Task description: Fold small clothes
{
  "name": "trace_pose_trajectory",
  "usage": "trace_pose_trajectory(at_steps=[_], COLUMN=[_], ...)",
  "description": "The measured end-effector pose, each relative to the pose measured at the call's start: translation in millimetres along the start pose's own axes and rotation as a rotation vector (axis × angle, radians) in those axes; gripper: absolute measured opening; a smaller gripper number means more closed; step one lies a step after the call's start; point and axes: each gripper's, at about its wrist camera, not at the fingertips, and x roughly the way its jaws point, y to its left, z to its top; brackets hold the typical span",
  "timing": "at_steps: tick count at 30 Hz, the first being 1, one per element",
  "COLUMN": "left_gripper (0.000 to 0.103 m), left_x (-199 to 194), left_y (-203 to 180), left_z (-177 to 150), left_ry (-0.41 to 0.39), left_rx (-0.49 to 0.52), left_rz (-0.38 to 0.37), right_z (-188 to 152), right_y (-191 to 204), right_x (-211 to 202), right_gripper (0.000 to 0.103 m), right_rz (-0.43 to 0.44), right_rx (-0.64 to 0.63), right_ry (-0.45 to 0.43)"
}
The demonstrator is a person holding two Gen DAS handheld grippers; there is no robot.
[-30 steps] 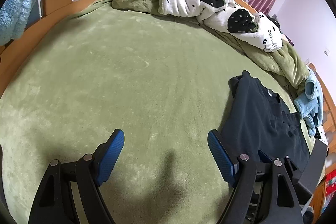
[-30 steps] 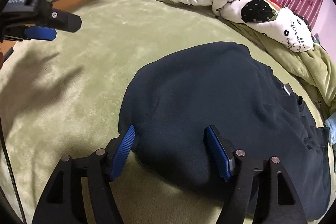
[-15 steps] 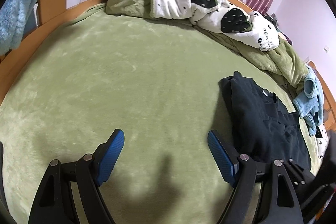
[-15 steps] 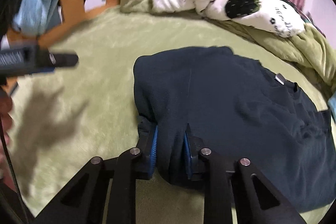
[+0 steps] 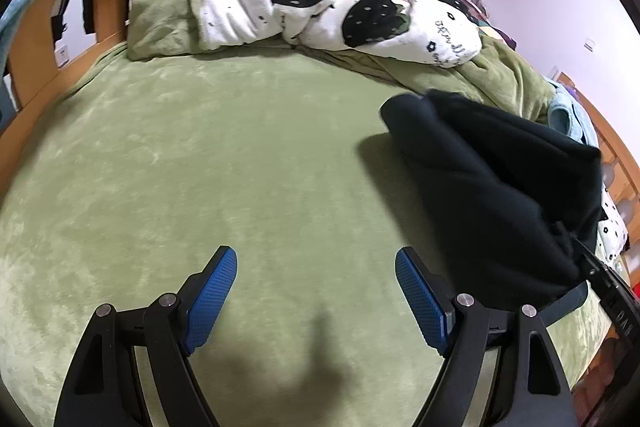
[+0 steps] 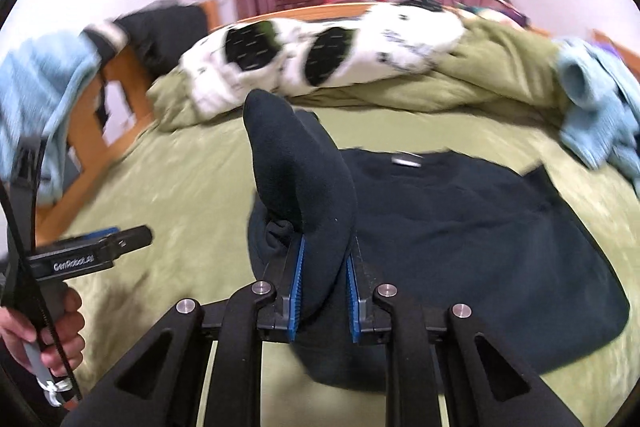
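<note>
In the left wrist view, the left gripper (image 5: 316,295) is hanging over the bare green blanket (image 5: 200,167) with its jaws wide apart and nothing between them. The dark garment (image 5: 496,195) is rising at the right side, one part lifted off the bed and casting a shadow. In the right wrist view, the right gripper (image 6: 323,279) is pinching a thick fold of the garment (image 6: 480,247), and this fold is standing up like a soft cone while the rest is lying flat on the blanket (image 6: 180,187). The left gripper (image 6: 100,251) is waiting near, at the left, apart from the cloth. The fabric looks like fleece: light, limp and not slippery, so it is probably sagging wherever it is not supported. A second hold at an opposite edge or corner would likely be keeping the fold straight.
</note>
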Motion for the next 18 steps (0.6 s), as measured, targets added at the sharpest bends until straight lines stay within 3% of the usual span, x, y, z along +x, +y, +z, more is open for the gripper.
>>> trace_pose_trajectory(at_steps=[12,18], left_gripper=[0.08,0.08], left_x=[13,19], left_y=[-39,-53], left_z=[1,0], left_ry=[0.024,0.037], left_rx=[0.056,0.083], left_rz=[-0.01,-0.004], right_z=[-44,-54], right_y=[-113,-128], right_x=[-6,-9], right_gripper=[0.014,0.017], right_rz=[-0.088,-0.044], right_rx=[0.198,0.173], right_ry=[0.084,0.109])
